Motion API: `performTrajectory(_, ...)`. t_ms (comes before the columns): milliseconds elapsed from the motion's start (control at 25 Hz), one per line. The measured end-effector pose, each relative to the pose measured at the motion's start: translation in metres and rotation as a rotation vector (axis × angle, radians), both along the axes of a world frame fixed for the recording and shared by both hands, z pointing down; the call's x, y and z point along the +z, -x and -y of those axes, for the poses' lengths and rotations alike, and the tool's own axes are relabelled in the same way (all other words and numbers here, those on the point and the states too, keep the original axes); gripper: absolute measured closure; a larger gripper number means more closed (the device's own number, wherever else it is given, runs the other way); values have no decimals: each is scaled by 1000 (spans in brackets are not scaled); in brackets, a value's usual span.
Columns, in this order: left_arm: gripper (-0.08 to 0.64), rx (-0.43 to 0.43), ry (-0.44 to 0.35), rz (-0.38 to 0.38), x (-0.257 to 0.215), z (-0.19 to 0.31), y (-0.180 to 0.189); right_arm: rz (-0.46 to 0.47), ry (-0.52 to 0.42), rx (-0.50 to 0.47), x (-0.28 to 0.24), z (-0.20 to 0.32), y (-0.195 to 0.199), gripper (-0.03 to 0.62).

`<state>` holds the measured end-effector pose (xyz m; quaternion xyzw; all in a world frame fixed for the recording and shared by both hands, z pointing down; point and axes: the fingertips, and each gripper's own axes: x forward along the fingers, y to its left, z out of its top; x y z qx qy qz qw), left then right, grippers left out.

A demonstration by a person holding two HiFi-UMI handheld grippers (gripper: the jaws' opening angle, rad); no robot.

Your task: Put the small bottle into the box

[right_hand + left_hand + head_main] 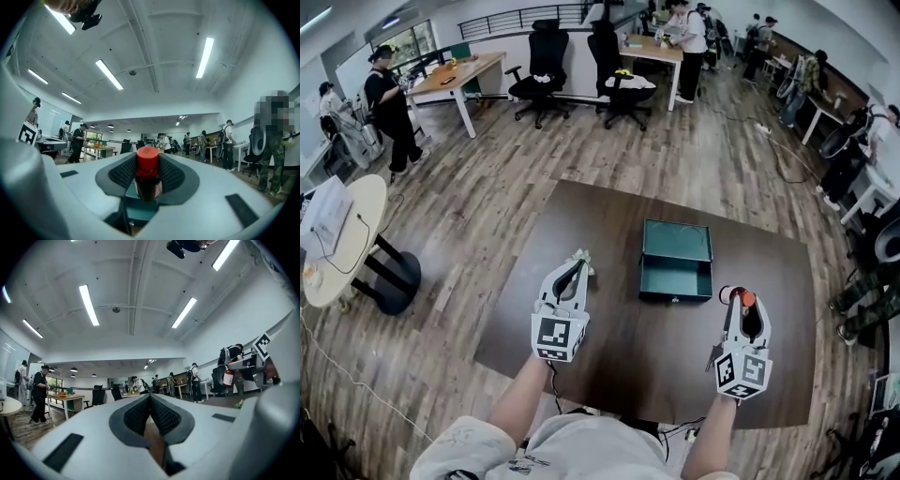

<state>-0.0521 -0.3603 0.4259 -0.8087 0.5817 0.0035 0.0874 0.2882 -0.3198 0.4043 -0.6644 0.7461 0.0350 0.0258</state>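
While our right gripper (739, 302) clamps the small bottle (147, 164) just right of the box (675, 296) and our left gripper (150, 405) is closed and empty left of it, we do best to carry the bottle upright over the open box, lowering before release.

No word, number or brand name can be read anywhere. The white cube (558, 336) on the left gripper (578, 258) and the second white cube (741, 372) on the right gripper (737, 296) bear only black-and-white square patterns, no letters. The pale label (158, 188) on the small dark bottle with a red cap (147, 173) is too blurred to read.
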Motion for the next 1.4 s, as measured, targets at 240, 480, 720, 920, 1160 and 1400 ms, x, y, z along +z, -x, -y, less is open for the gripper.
performTrajectory(240, 558, -92, -9, -11, -13, 13, -7, 4, -14, -94, -11, 40, -10, 454)
performTrajectory(480, 558, -138, -27, -25, -22, 24, -18, 18, -19, -159, -11, 63, -19, 454)
performTrajectory(720, 558, -146, -7, -22, -13, 25, -26, 0, 11, -168, 0, 68, -23, 454)
performTrajectory(920, 558, -142, 15, -24, -4, 26, -25, -20, 24, -174, 4, 69, -17, 454)
performTrajectory(1160, 558, -146, 20, -28, 0, 23, -19, -26, 32, -188, 7, 72, -6, 454)
performTrajectory(1400, 558, -162, 29, -31, 3, 18, -10, -45, 47, -220, 12, 75, 9, 454)
